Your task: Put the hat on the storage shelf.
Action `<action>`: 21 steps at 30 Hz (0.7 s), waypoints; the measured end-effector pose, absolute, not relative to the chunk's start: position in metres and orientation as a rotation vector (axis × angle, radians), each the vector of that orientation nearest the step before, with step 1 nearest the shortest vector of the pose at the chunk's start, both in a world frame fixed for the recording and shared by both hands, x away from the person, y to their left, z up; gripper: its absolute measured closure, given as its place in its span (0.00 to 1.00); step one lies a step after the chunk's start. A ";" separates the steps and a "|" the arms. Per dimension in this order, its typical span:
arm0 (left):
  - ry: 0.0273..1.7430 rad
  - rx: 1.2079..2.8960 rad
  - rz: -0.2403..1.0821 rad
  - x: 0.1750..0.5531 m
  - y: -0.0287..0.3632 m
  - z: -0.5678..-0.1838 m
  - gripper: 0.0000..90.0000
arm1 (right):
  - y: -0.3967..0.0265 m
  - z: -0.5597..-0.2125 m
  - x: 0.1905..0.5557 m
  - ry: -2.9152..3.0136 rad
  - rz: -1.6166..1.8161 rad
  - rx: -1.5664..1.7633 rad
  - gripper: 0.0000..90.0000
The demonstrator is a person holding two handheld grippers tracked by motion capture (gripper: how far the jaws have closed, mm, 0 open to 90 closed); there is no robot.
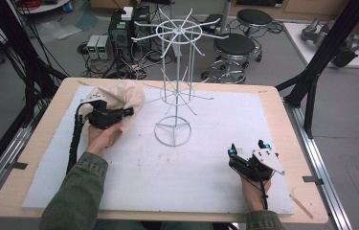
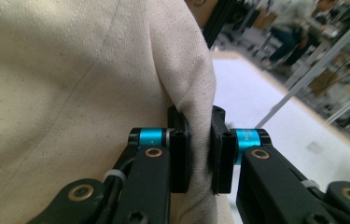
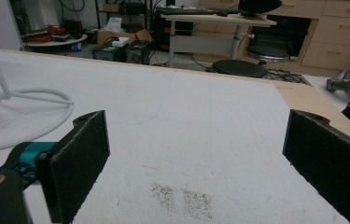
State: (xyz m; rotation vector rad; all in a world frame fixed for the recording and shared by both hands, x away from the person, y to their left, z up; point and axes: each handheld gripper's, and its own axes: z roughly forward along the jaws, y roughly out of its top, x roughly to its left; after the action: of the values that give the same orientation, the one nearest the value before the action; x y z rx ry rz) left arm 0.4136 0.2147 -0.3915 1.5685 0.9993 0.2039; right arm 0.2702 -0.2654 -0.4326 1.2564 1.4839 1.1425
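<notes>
**Cloth bag pinched by left gripper, rack hook is the likely target**

While the right gripper (image 1: 246, 148) sits idle at the near right of the white mat (image 1: 206, 182), jaws spread wide with nothing between them, the left gripper (image 1: 128, 111) has its jaws closed down tight on a fold of the cream cloth bag (image 1: 127, 96). The left gripper view confirms it: both pads clamp a ridge of fabric (image 2: 196, 93), only cloth thickness between them.

Bag location: far left of the mat, partly lifted, bunched over and around the left gripper, left of the white wire display rack (image 1: 177, 81) and not touching it.

Judgement on the step: lift and carry the bag toward the rack.
- Grip is on a fold, not clearly on a handle or hem; cannot tell which part of the bag this is. A thin pinch could slip, so lift slow and steady.
- Raise the bag clear of the mat before moving sideways, else it drags.
- The rack is light wire on a ring base (image 1: 173, 129); a snagged arm could tip it. Approach from above the hook tips.
- The right gripper is free to open the bag or steady the rack.

Orientation: the bag is crumpled, so its long axis is not well defined. The pinched ridge runs roughly along the jaws, away from the left gripper's camera. The mouth direction cannot be told.
</notes>
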 end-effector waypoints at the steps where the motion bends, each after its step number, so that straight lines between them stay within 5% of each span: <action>1: 0.989 1.554 0.208 0.411 0.216 -0.388 0.90 | -0.266 -0.432 0.270 1.486 1.141 1.255 0.07; 21: 0.838 1.323 0.238 0.379 0.250 -0.356 0.90 | -0.264 -0.431 0.268 1.466 1.157 1.220 0.07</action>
State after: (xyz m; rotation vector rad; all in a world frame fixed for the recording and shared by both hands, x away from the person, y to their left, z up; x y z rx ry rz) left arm 0.3790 0.2499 -0.3557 1.3227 0.8384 0.2377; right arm 0.2678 -0.2641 -0.4308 1.2203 1.4663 1.1574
